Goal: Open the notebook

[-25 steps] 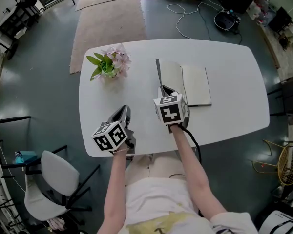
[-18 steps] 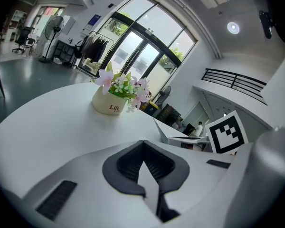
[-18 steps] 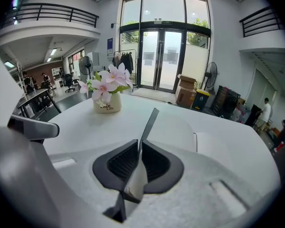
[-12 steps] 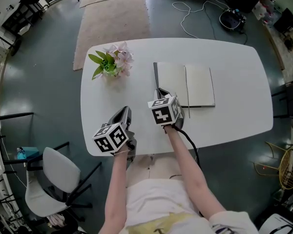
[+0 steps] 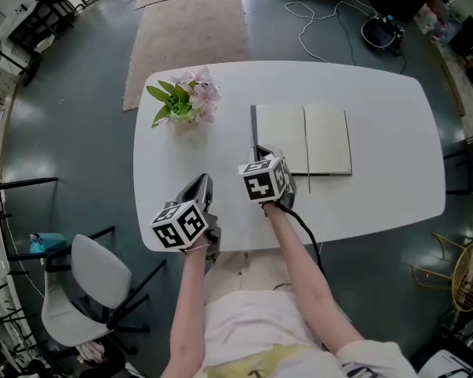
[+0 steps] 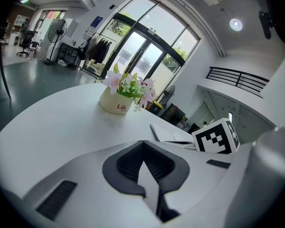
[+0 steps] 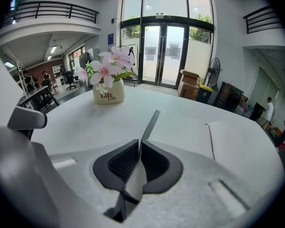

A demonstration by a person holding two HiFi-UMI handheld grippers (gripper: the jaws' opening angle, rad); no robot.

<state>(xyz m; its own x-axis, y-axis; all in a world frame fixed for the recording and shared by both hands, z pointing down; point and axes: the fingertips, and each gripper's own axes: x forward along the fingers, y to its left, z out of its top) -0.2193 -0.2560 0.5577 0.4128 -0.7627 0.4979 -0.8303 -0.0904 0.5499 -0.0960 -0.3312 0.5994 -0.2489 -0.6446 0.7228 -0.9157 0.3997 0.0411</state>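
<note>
Head view: notebook (image 5: 327, 140) lies mid-desk, spine running up-frame, with your right tool (image 5: 259, 154) at its lower-left corner.
Your right tool's jaws have just been closing and now pinch the near end of the dark cover (image 5: 255, 124), which the right gripper view shows between them. The cover's long edge runs up-frame, and the white leaves to its right look already spread. Your left tool (image 5: 201, 183) is closed on nothing at lower left, well apart, so the right is nearer. Bare desk (image 5: 221, 156) left of the cover gives room to lay it down. Mind the flower pot (image 5: 185, 105) at upper left.
</note>
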